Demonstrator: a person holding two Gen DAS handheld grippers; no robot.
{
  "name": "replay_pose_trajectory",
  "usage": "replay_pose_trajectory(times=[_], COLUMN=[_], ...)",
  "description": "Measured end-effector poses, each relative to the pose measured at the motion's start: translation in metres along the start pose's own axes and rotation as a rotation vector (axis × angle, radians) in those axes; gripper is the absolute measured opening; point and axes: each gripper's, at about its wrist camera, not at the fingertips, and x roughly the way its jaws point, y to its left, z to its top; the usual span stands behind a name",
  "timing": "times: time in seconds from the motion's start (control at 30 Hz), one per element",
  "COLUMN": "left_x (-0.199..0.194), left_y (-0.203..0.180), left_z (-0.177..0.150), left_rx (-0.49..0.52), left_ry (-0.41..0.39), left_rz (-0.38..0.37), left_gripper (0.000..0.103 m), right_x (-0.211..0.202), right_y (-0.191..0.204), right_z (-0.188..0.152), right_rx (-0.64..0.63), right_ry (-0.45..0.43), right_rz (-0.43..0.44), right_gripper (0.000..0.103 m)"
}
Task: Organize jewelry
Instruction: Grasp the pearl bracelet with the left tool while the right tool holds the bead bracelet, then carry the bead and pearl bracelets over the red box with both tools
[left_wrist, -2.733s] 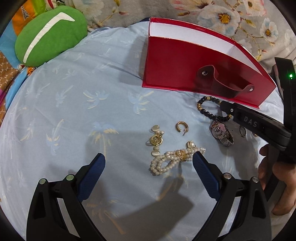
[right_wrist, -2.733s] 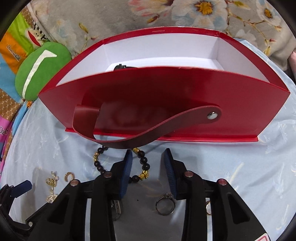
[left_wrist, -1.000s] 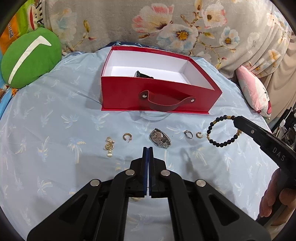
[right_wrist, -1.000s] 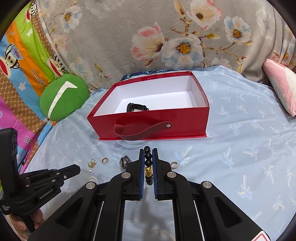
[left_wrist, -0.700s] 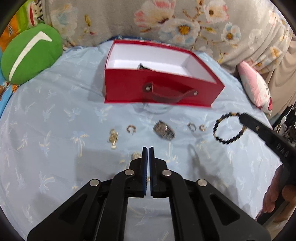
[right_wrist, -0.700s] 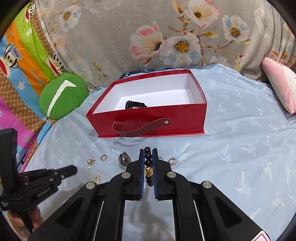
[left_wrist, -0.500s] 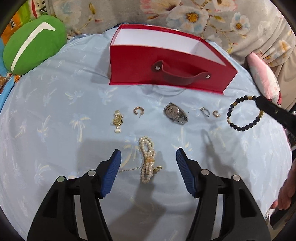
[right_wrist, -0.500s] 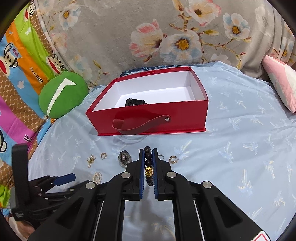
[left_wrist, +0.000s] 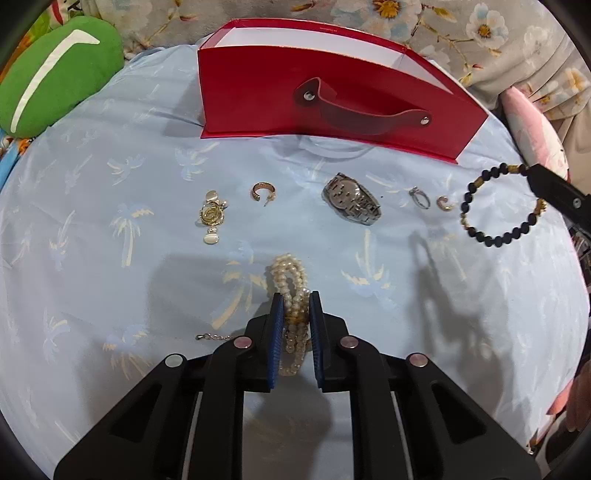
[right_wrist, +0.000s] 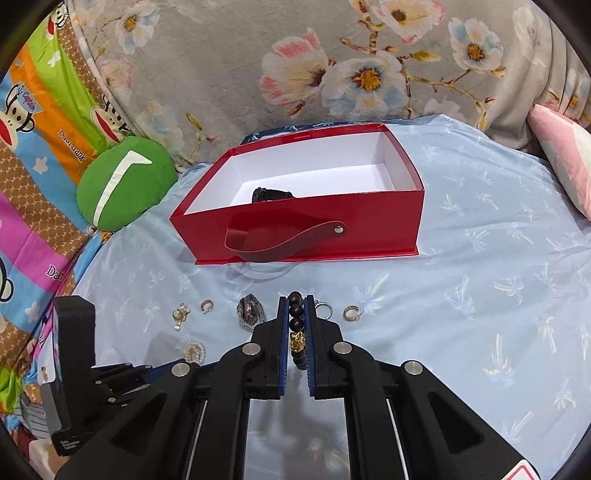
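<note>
Blue bedsheet (left_wrist: 110, 295); left hand-held gripper (left_wrist: 294, 306) pitched down, clamping pearl bracelet (left_wrist: 290, 280).

The bed sheet (left_wrist: 110, 280) is pale blue, printed with white and cream palm trees. The box (left_wrist: 258, 99) is glossy red outside and white inside, with a darker red strap handle (left_wrist: 365, 118) fixed by silver studs. A black item (right_wrist: 271, 194) lies in it. The pearl bracelet (left_wrist: 290, 280) is creamy white with a gold clasp. The bead bracelet (left_wrist: 495, 206) is black with gold accents. The watch (left_wrist: 351, 203) is silver. The hoop earring (left_wrist: 263, 191) is gold. The round cushion (left_wrist: 55, 70) is green with a white stripe. The backrest cover (right_wrist: 295, 62) is grey with pink and white flowers. Both grippers are black with blue pads.
</note>
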Motion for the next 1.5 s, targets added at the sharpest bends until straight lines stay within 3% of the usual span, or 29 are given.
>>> replay_pose_trajectory(times=[0.4,0.83,1.17,1.5], left_x=[-0.064,-0.118,-0.13,-0.117], left_y=[-0.011,-0.011,-0.019,-0.035], left_z=[0.026,0.092,0.164,0.213], left_rx=[0.013,0.034,0.07,0.097], left_ry=[-0.159,-0.378,-0.508,-0.568], left_rz=[-0.033,0.01,0.023,0.042], left_gripper=[0.013,0.013,0.013,0.013], right_x=[-0.021,-0.044,-0.044,-0.014], right_y=[0.006,0.019,0.02,0.015], right_z=[0.015,0.064,0.125,0.168], right_rx=[-0.01,-0.07,-0.104,-0.11], right_ry=[-0.065,-0.213,-0.338,-0.359], right_rz=[0.02,0.022,-0.001,-0.018], right_gripper=[0.007,0.007,0.007,0.007])
